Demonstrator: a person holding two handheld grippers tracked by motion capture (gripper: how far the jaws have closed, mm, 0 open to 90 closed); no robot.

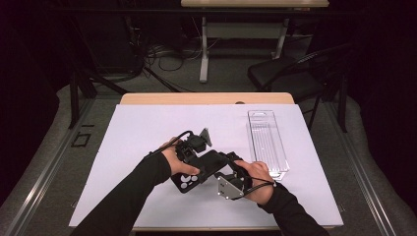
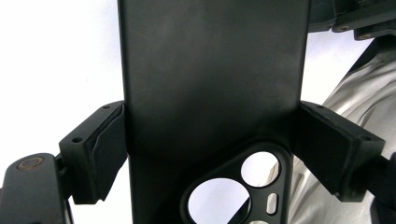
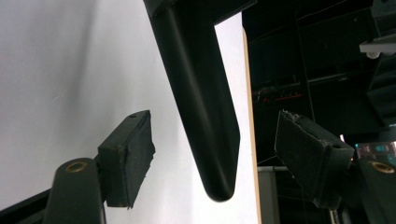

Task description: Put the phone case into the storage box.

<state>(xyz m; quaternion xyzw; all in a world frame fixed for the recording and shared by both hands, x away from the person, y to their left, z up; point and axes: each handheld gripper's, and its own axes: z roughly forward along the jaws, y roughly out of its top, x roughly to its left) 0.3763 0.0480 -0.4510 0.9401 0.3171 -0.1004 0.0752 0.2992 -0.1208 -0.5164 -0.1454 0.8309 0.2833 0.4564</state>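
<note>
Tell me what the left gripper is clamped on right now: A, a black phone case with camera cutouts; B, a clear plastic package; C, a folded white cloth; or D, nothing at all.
A: in the left gripper view, the left gripper has both pads pressed against the sides of the black phone case, whose camera cutouts show near the bottom, while the clear plastic package lies apart on the table.

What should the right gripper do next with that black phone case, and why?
Probably close the right gripper on the phone case. Its jaws stand open with the case's edge between them, untouched, while the left gripper already clamps the case's sides.
</note>
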